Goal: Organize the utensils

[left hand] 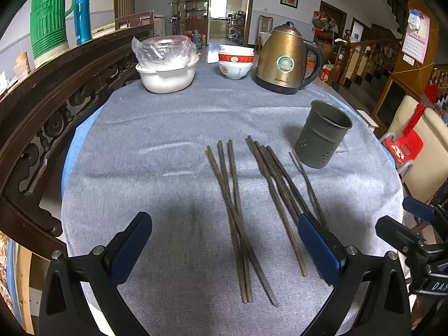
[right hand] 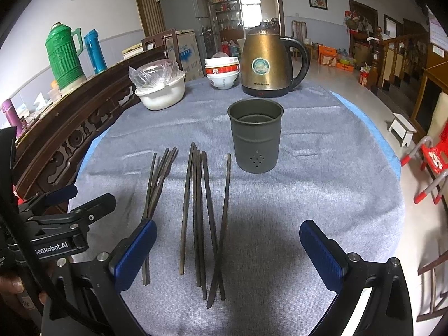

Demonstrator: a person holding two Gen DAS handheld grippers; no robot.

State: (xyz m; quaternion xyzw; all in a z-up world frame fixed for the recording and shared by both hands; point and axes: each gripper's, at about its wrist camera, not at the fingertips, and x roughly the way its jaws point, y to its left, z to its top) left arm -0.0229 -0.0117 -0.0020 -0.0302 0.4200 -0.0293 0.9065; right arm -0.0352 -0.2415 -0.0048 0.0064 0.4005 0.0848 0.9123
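A round table draped in a grey towel-like cloth [right hand: 322,190] fills our view, backed on its left by a dark carved wooden rail [left hand: 56,106]. At the far edge we see a brass-coloured electric kettle with a black handle [right hand: 264,61], a white plastic basin holding a clear bag-wrapped bowl [right hand: 161,89], and a stack of white ceramic bowls with a red band [right hand: 222,72]; a green ribbed thermos jug [right hand: 64,53] stands beyond the rail. Nearer to us, a dull grey metal utensil cup with small holes near its base [right hand: 255,137] stands upright and holds nothing we can see. The dark wooden chopsticks [right hand: 201,215] all lie flat on the cloth to the cup's left, in loose groups: a crossed bundle of three or four on the left [left hand: 238,218], a thicker bundle in the middle, and one chopstick lying slightly apart [right hand: 225,210] nearest the cup. We hold the left gripper [left hand: 224,247] with its blue-padded fingers spread wide above the near ends of the left bundle, gripping nothing, and the right gripper [right hand: 226,252] likewise wide apart over the near ends of the middle bundle, clear of the cloth.
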